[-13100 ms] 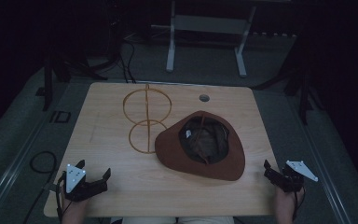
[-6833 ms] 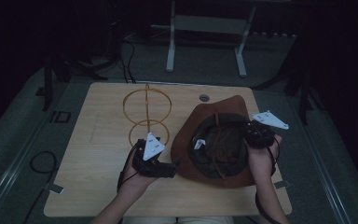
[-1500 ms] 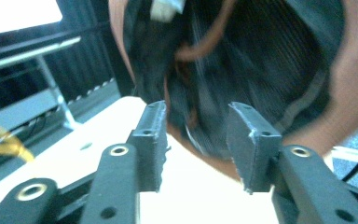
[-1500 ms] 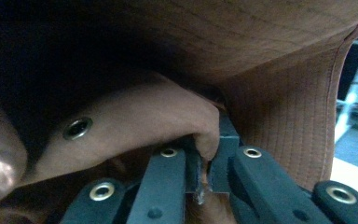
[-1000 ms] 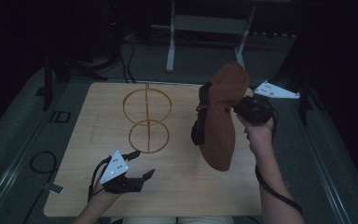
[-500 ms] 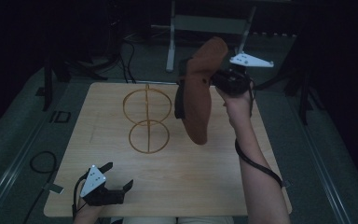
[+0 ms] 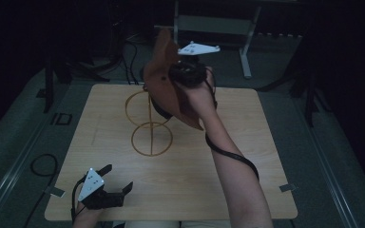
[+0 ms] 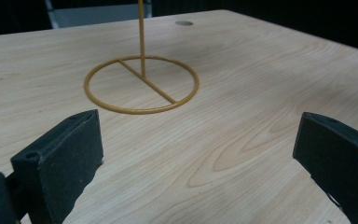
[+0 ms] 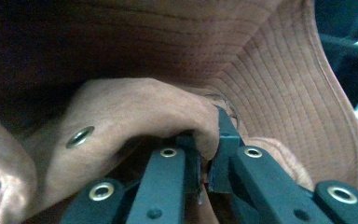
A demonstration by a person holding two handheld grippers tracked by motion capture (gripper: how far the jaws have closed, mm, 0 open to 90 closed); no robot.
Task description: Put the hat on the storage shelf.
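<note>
Brown brimmed hat [image 7: 168, 88] held aloft in the right gripper [image 7: 186, 75], jaws pinched tight on a fold of the hat's fabric, as seen close up in the right gripper view [image 9: 208, 154], with stitched brim rising to the right and a metal eyelet [image 9: 79, 136] showing at left. Hat tilted nearly on edge, long axis running from upper left down to lower right in the high view, dark hollow of the crown facing left and down toward the stand. Gold wire hat stand [image 7: 150, 124] upright on the wooden counter [image 7: 247, 156], just left of and below the hat: base ring flat on the wood, thin post rising to an upper ring partly hidden behind the brim. Probable aim, judged from this layout: crown to be lowered over the upper ring. Key relation, then: stand top lying left and below the crown opening, so a short shift leftward and a levelling of the hat likely needed before any descent. Right hand much the nearer to the stand. Left gripper [image 7: 105, 189] low at the near left corner of the counter, jaws spread wide and empty [image 8: 200, 163], pointing toward the stand's base ring [image 8: 141, 84], well apart from it.
</note>
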